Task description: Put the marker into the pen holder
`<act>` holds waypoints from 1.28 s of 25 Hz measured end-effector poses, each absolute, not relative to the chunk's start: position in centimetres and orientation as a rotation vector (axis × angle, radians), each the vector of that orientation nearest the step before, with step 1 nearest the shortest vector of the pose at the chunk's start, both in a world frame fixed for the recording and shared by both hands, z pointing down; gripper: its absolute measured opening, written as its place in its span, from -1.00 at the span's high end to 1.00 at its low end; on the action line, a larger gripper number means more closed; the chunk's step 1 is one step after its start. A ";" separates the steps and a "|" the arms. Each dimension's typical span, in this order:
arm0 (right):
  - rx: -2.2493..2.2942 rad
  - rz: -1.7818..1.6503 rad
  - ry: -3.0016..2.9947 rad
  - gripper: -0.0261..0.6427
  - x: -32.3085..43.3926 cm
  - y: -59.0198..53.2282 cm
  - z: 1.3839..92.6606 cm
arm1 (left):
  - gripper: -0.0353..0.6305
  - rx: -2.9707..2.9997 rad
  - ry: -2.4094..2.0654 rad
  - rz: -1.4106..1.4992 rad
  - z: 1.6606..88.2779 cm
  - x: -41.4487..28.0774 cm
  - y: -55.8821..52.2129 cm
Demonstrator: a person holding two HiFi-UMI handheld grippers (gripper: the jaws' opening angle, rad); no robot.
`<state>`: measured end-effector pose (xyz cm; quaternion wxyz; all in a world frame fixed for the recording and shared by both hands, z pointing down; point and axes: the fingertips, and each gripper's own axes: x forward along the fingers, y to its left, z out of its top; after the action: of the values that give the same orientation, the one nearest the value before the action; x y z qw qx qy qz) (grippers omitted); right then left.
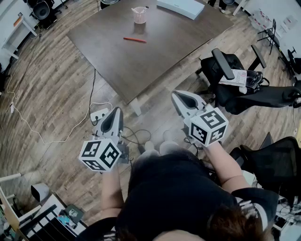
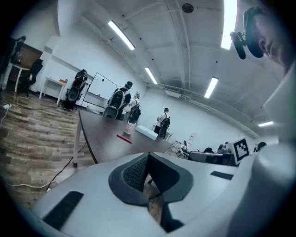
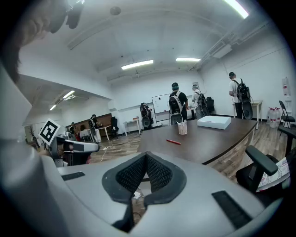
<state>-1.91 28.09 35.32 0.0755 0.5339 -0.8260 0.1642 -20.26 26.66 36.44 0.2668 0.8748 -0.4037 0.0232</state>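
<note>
A red marker (image 1: 134,40) lies on the dark brown table (image 1: 122,61), far ahead of me. Beyond it stands a pink mesh pen holder (image 1: 139,14). In the left gripper view the marker (image 2: 124,138) and the pen holder (image 2: 129,128) are small and distant; the right gripper view shows the marker (image 3: 173,142) and holder (image 3: 182,127) too. My left gripper (image 1: 114,117) and right gripper (image 1: 178,98) hover over the floor, short of the table's near corner. Both are shut with nothing between their jaws.
A white flat box (image 1: 181,6) lies at the table's far end. Black office chairs (image 1: 225,75) crowd the right side. A power strip and cables (image 1: 99,114) lie on the wooden floor under the left gripper. Several people stand beyond the table (image 3: 176,104).
</note>
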 end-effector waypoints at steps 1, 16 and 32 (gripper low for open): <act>1.594 0.493 -2.481 0.88 -1.5 28.0 35.3 | 0.85 2.362 -1.103 0.060 36.3 -19.9 26.7; 1.465 0.543 -2.540 0.88 4.3 25.1 36.2 | 0.85 2.333 -1.170 0.031 36.0 -13.8 24.6; 1.340 0.506 -2.581 0.88 10.0 22.0 37.6 | 0.85 2.356 -1.225 0.108 36.8 -5.5 20.8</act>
<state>9.98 21.95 37.64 0.0949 0.4519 -0.8704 0.1708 -5.51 20.82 36.78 0.2396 0.8606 -0.4476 0.0396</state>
